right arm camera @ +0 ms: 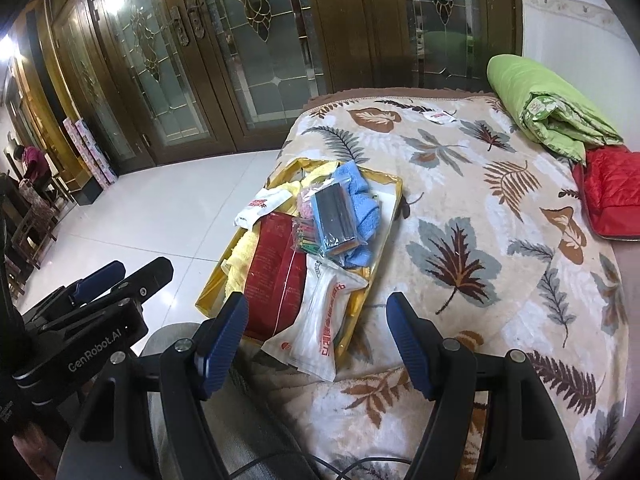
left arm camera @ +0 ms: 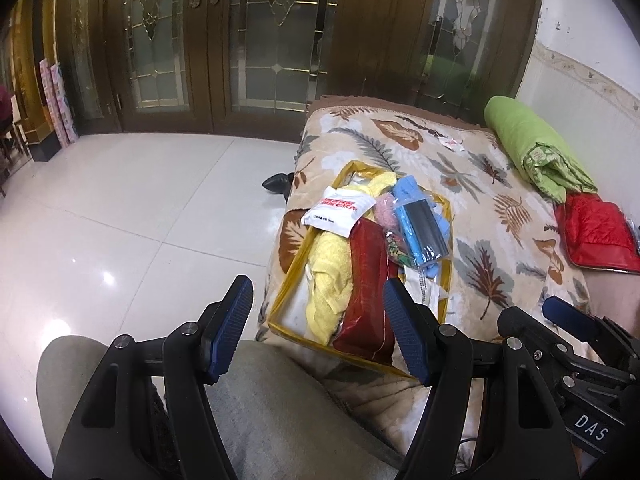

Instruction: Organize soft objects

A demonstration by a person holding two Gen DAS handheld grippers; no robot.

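A clear bag with yellow trim (left arm camera: 280,304) (right arm camera: 394,196) lies open on the leaf-print blanket near the bed's left edge. In it lie a yellow towel (left arm camera: 328,264) (right arm camera: 244,248), a red packet (left arm camera: 366,280) (right arm camera: 276,272), a blue cloth (left arm camera: 408,188) (right arm camera: 360,200) with a dark pack on top (left arm camera: 420,220) (right arm camera: 334,216), and white plastic packets (left arm camera: 340,210) (right arm camera: 316,328). My left gripper (left arm camera: 318,332) is open and empty just short of the bag. My right gripper (right arm camera: 316,344) is open and empty over the bag's near end.
A rolled green quilt (left arm camera: 532,144) (right arm camera: 544,104) and a red quilted cushion (left arm camera: 596,232) (right arm camera: 612,192) lie at the bed's far right. A small white packet (left arm camera: 452,143) (right arm camera: 440,116) lies near the far edge. Tiled floor (left arm camera: 140,200) and glass-panelled wooden doors (left arm camera: 260,40) are to the left.
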